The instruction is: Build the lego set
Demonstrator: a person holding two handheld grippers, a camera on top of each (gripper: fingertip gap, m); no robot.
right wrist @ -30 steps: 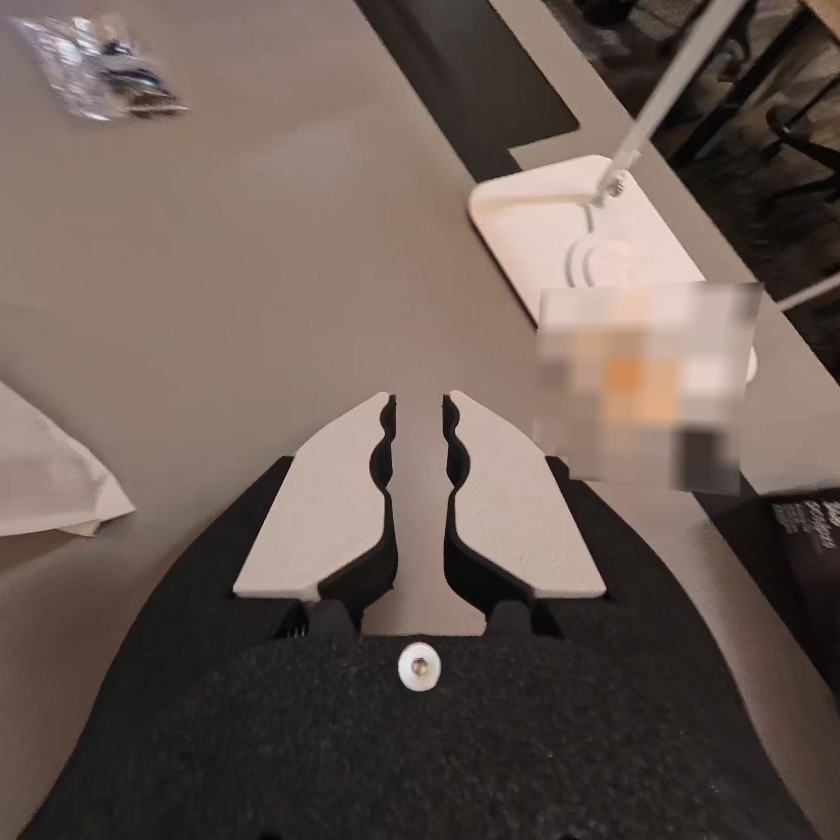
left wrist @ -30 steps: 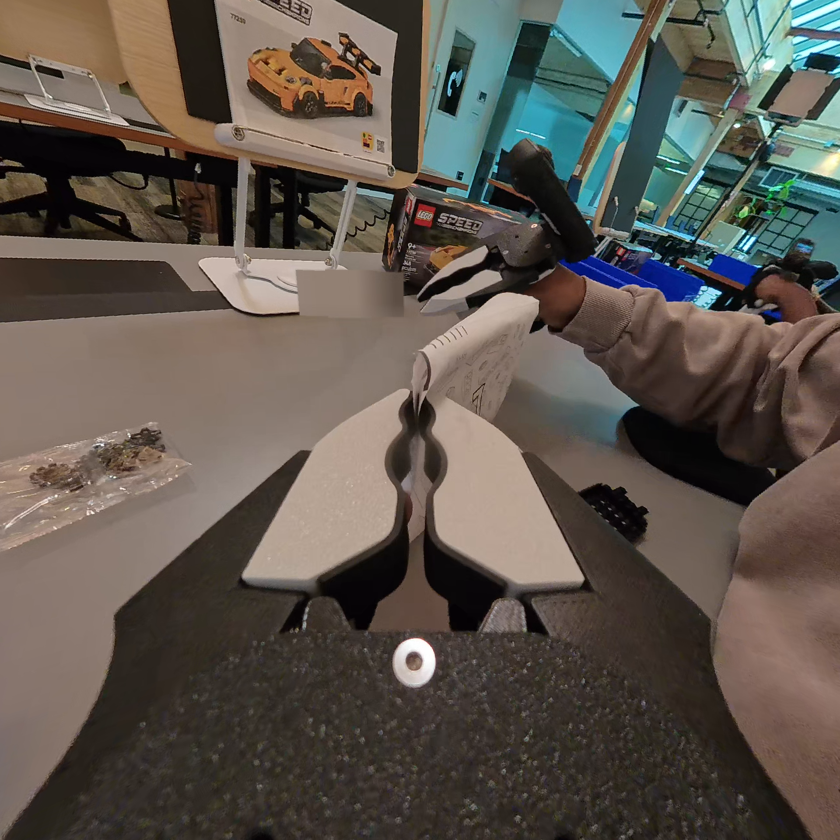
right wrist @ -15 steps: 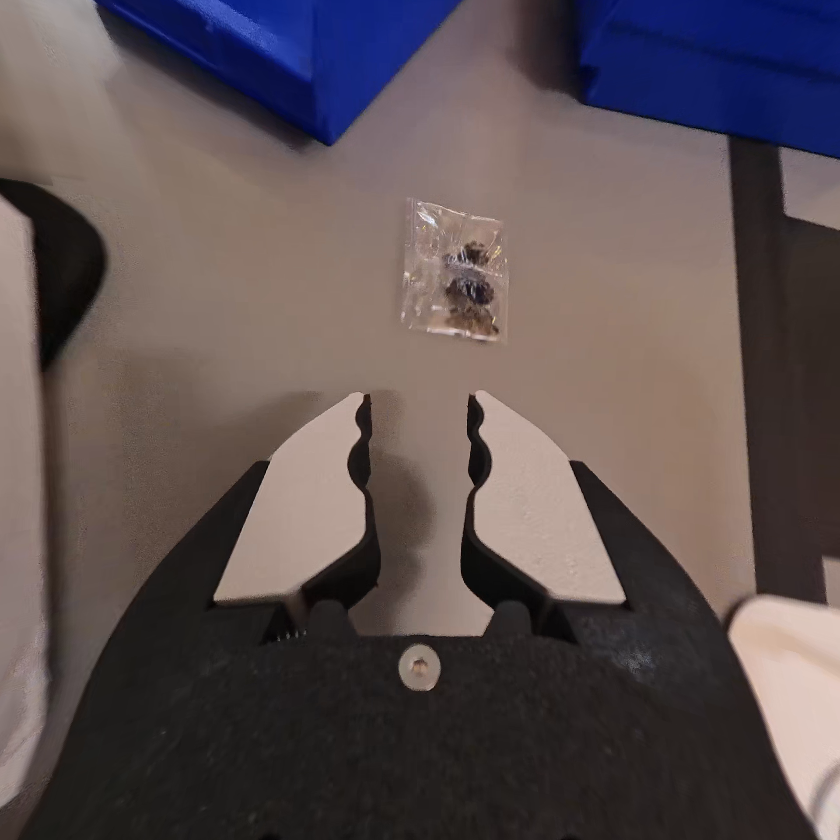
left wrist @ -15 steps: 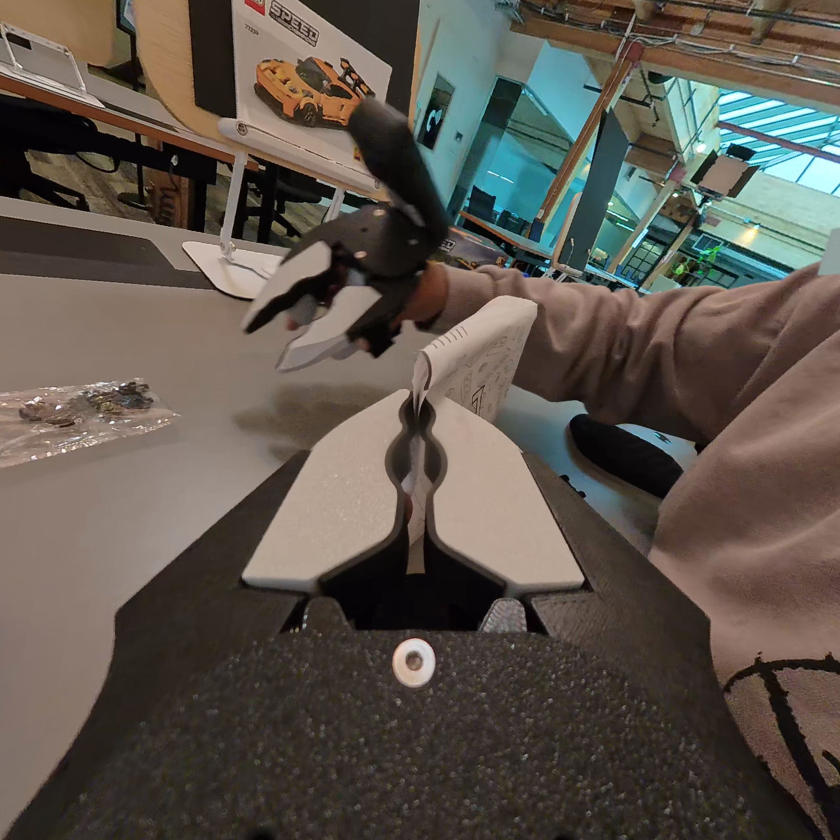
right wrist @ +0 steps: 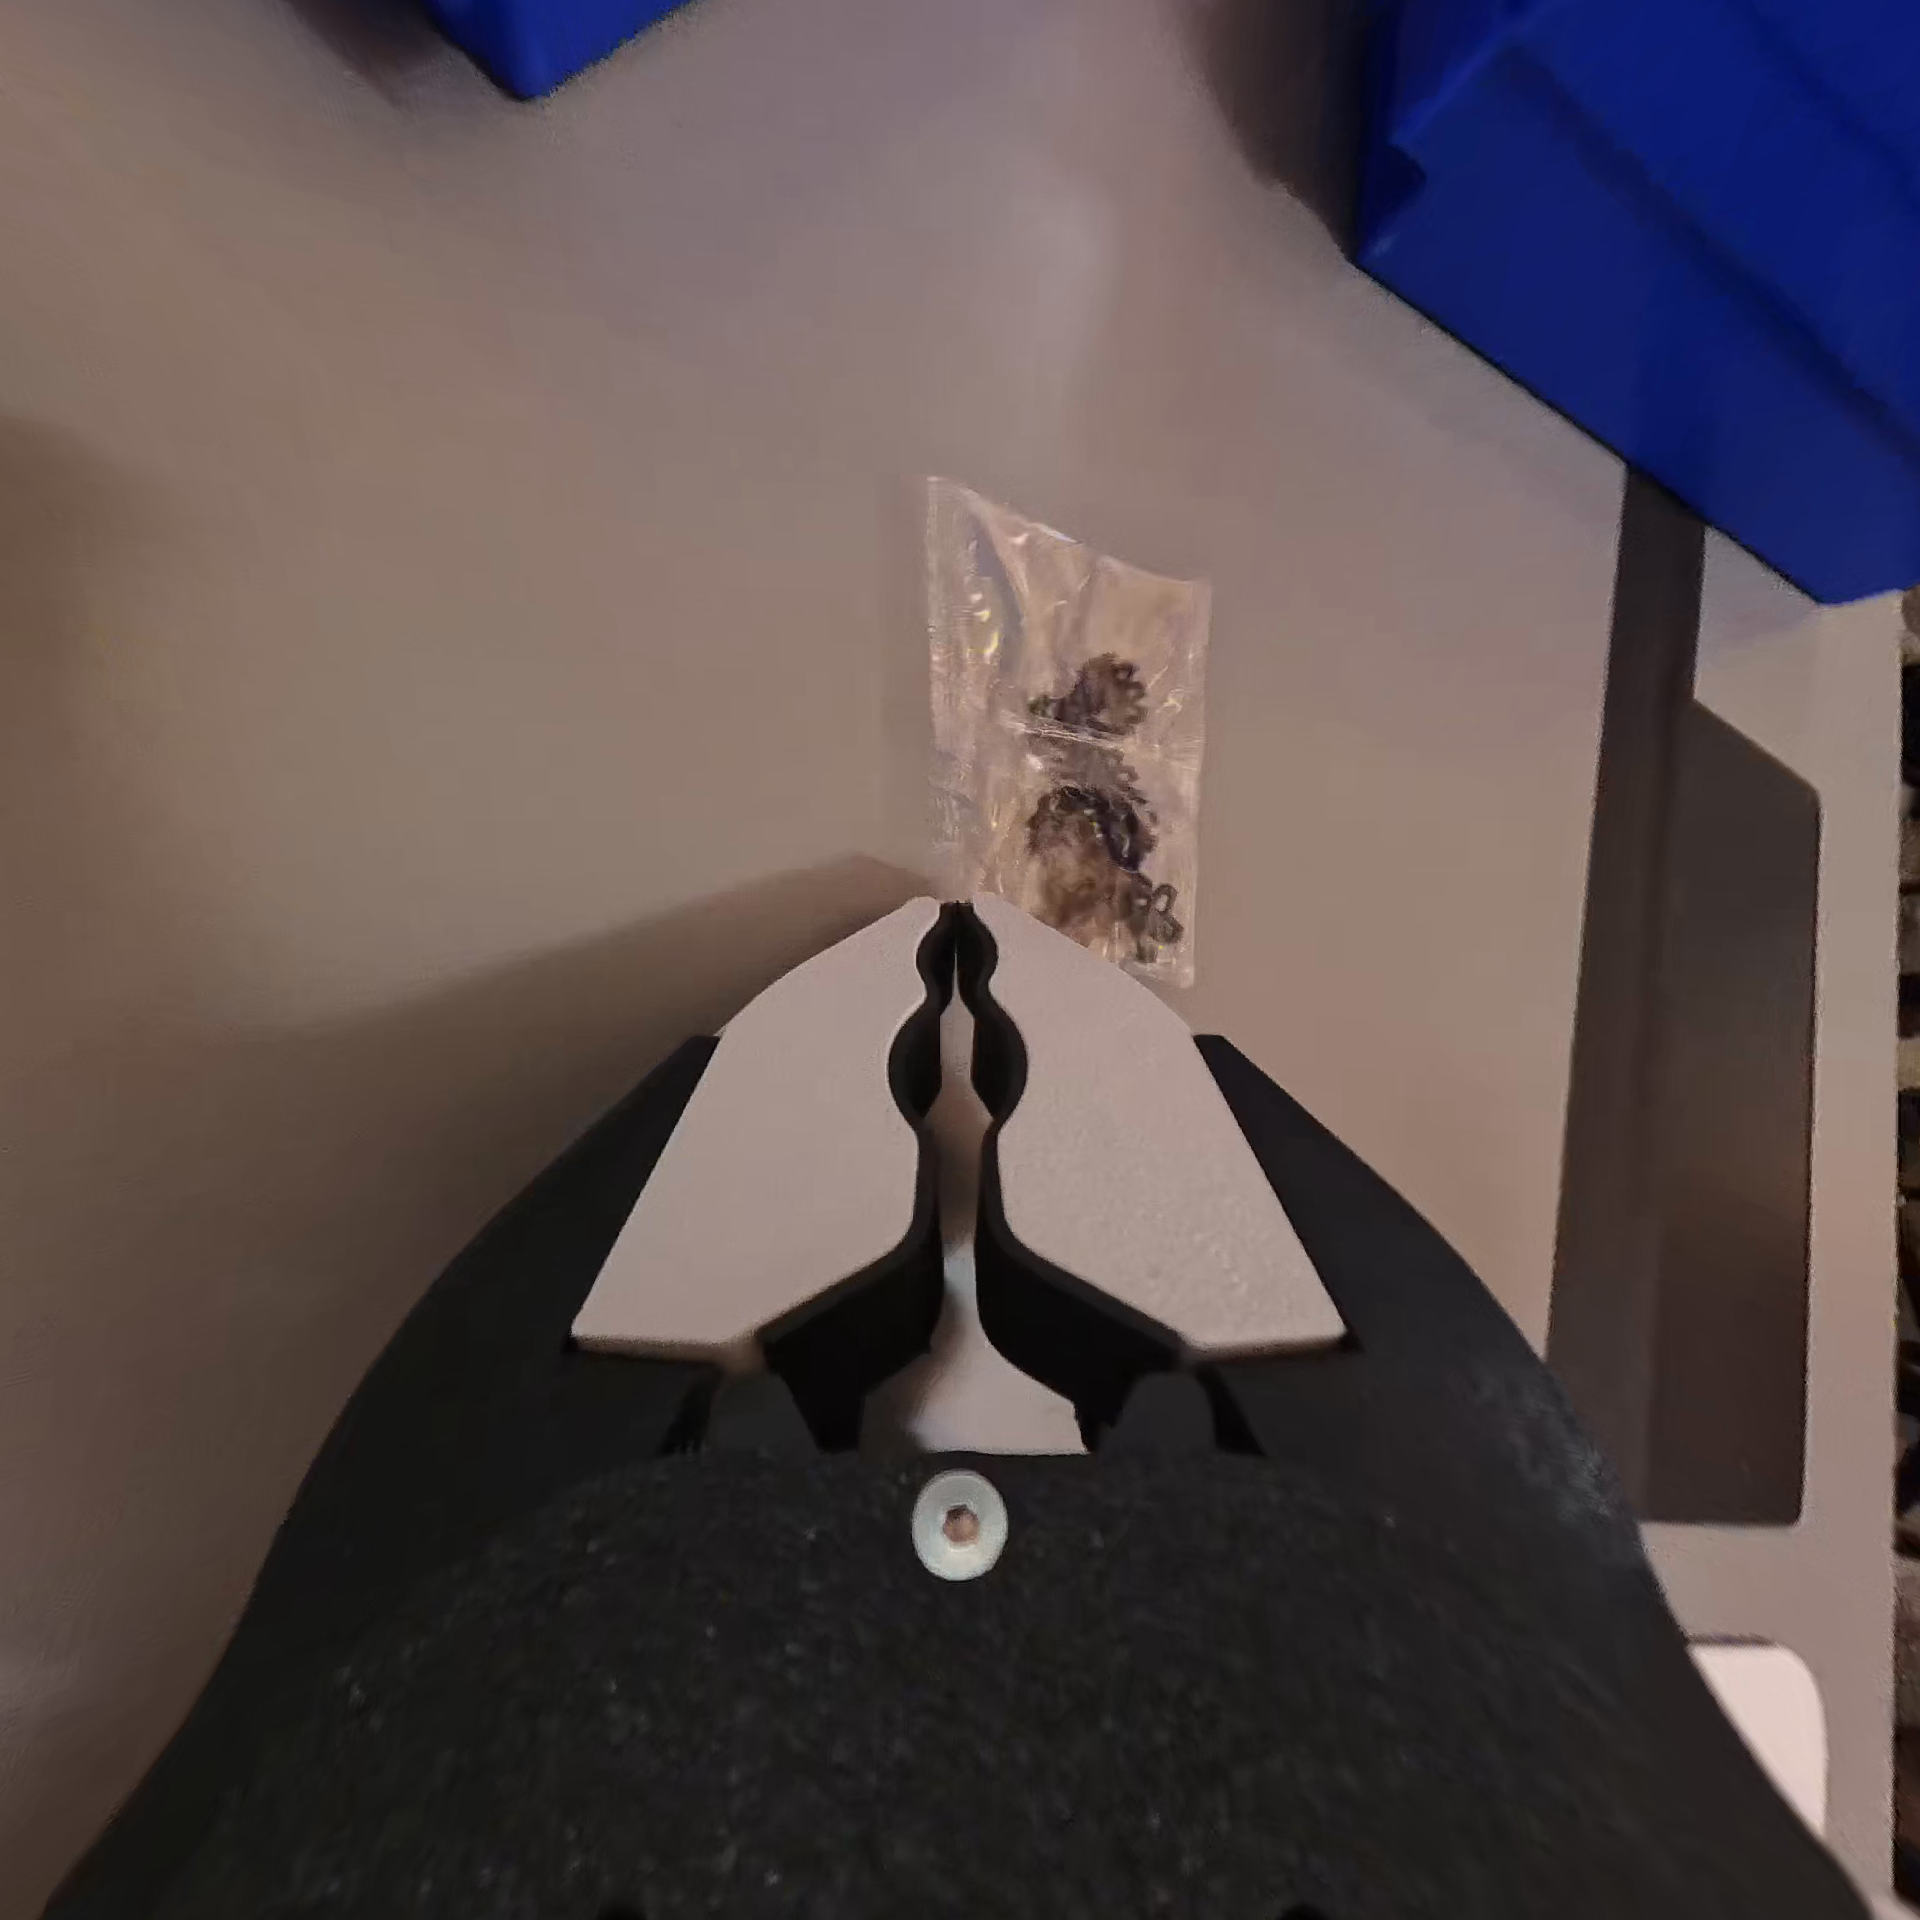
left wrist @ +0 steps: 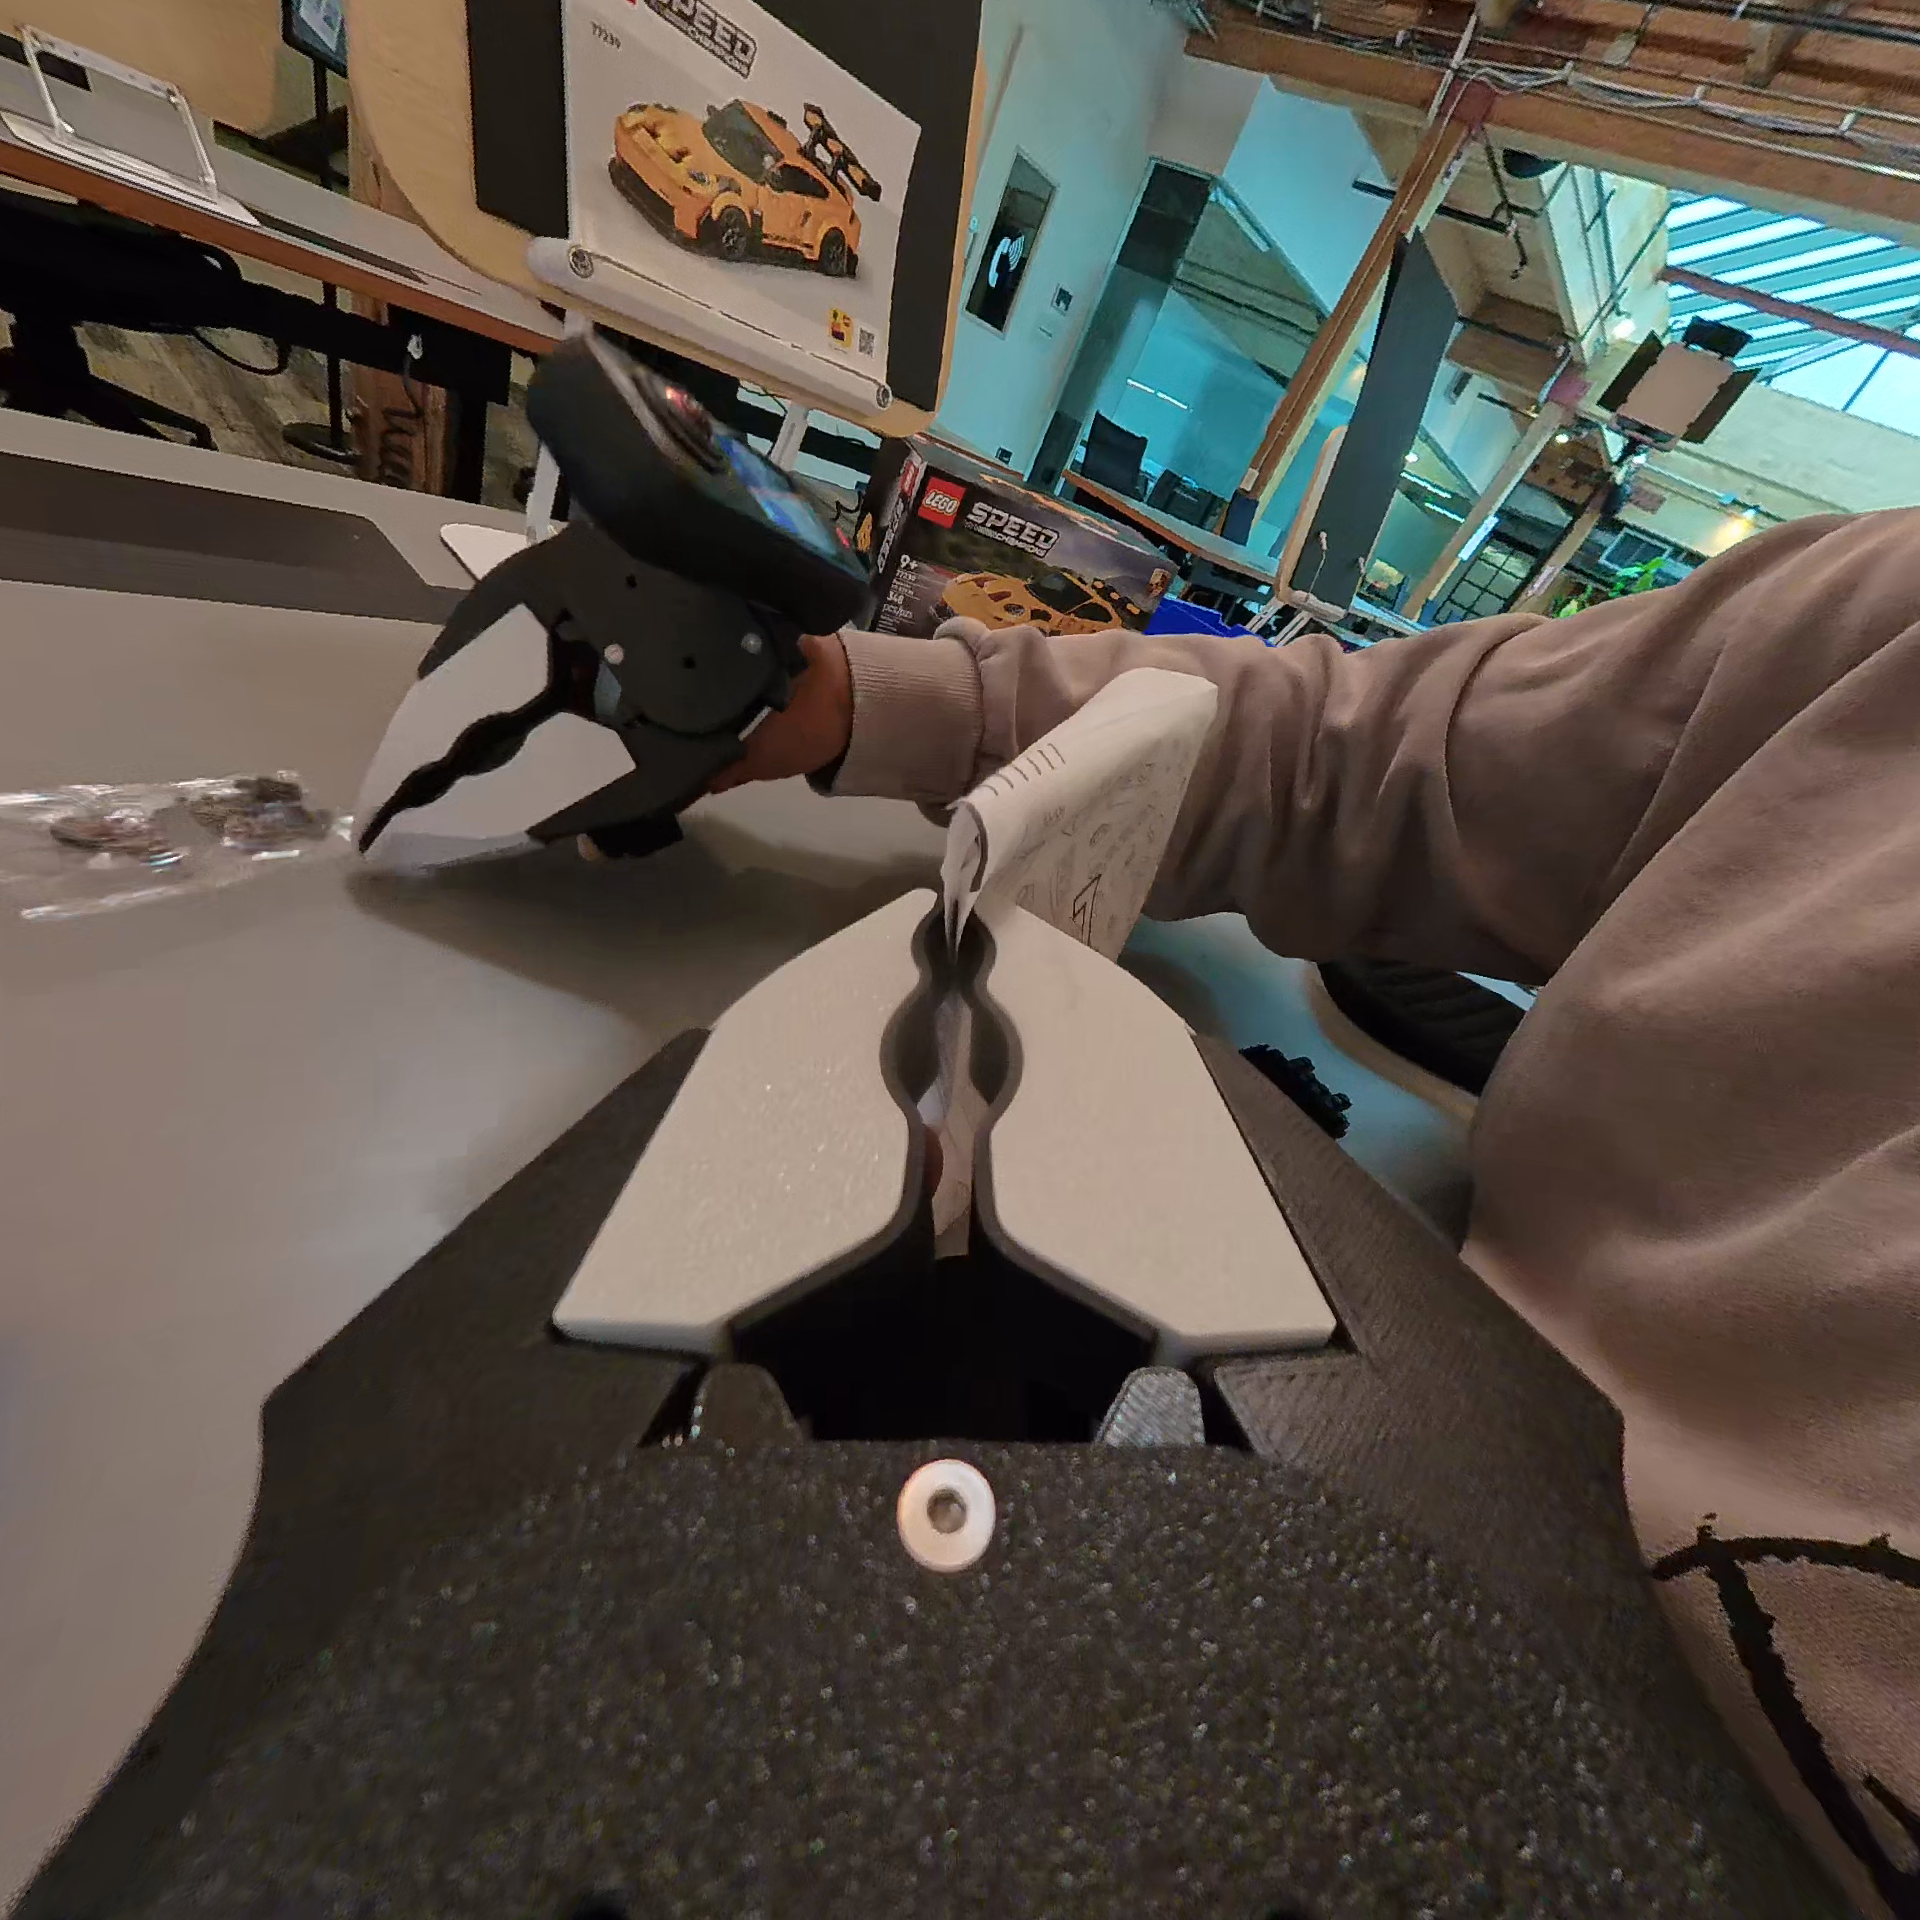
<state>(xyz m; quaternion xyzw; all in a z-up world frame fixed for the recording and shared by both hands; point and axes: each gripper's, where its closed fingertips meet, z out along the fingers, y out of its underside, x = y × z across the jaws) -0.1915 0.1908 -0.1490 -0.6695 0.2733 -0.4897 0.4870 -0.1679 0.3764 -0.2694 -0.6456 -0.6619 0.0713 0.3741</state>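
Fingers (right wrist: 1091, 1049) closed beside clear parts bag (right wrist: 1070, 727), blue bins (right wrist: 1662, 260) beyond.

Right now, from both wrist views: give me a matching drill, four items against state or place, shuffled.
Items:
1. left gripper
2. right gripper
3. clear bag
4. box

States:
A. lying flat on the table
B. shut on the paper bag
C. upright at the back of the table
D. shut, tips at the clear bag's edge; a grip on it cannot be told

Pairs: 1-B, 2-D, 3-A, 4-C
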